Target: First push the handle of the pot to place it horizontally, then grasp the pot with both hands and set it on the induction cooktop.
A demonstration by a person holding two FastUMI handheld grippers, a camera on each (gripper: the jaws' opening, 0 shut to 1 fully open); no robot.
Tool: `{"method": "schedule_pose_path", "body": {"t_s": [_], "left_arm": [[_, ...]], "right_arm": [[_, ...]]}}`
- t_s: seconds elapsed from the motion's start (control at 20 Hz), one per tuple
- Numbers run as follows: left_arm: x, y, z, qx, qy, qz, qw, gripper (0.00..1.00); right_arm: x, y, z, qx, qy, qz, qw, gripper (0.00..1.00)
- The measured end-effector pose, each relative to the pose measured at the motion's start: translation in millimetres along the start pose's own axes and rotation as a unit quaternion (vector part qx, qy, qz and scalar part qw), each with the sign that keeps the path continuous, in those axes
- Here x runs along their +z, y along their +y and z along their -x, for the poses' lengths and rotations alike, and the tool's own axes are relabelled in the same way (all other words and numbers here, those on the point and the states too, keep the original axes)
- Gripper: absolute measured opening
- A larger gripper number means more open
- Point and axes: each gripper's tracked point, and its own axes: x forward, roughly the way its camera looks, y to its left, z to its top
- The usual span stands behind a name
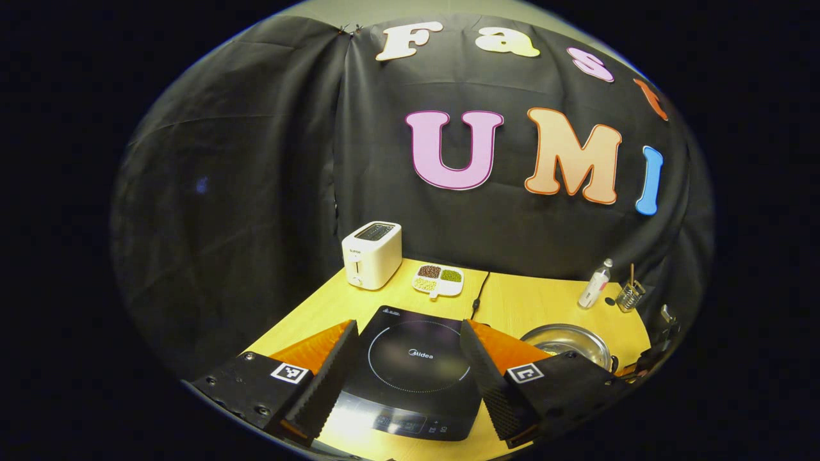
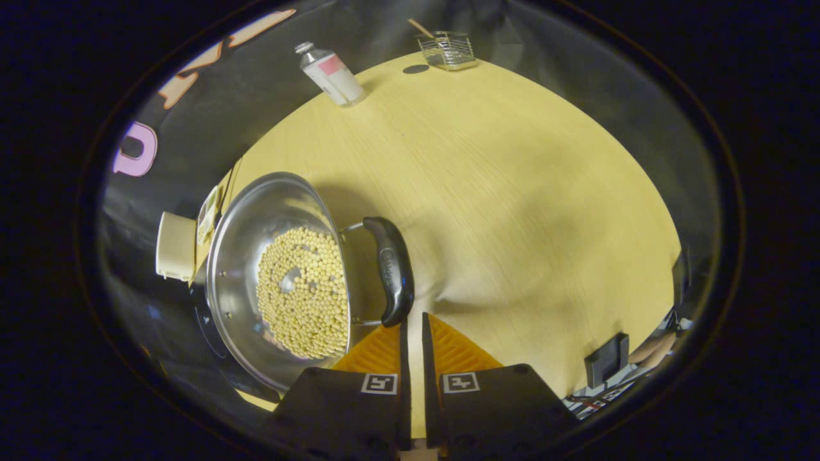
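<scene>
Left claw [image 1: 407, 371] is held low over the near edge of the tabletop [image 1: 544, 301], tilted slightly down, fingers spread wide apart with nothing between them. The induction cooktop [image 1: 416, 365] is seen through the gap between the fingers, flat on the tabletop, its control strip toward the near side. The pot [image 1: 567, 342] is seen just right of the cooktop, beyond the right finger, partly hidden by it.

Right claw [image 2: 413, 333] is pointed down at the tabletop [image 2: 512, 192] from above, fingers drawn together to a thin slit, nothing clamped. Its tips are placed just at the near end of the pot handle [image 2: 392, 269]; whether they touch it cannot be told. The pot [image 2: 275, 275] lies left of the claw and is filled with yellow beans [image 2: 304, 291].

The handle is a black bar on two wire arms at the pot's right side; its long axis runs near to far, alongside the rim.

A toaster [image 1: 371, 254], a divided dish [image 1: 439, 280], a bottle [image 2: 330, 73] and a wire basket [image 2: 447, 50] are noted at the far edge.
</scene>
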Motion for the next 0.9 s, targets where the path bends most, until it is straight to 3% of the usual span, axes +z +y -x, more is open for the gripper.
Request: {"method": "schedule_pose_path", "body": {"t_s": [0.4, 0.45, 0.6, 0.9], "left_arm": [[-1.1, -26.7, 0.6, 0.015, 0.006, -0.012, 1.0, 0.94], [-1.8, -29.7, 0.3, 0.015, 0.006, -0.015, 1.0, 0.97], [-3.7, -35.5, -0.1, 0.016, 0.011, -0.02, 1.0, 0.94], [-6.5, -44.8, -6.8, 0.023, 0.02, -0.013, 0.999, 0.97]], "right_arm": [[22.6, 3.3, -7.2, 0.02, 0.01, 0.02, 1.0, 0.12], [24.0, 3.7, -7.4, 0.022, 0.01, 0.025, 0.999, 0.12], [30.3, 1.7, -10.8, 0.028, 0.015, 0.032, 0.999, 0.12], [31.5, -1.4, -11.1, 0.033, 0.028, 0.069, 0.997, 0.13]]}}
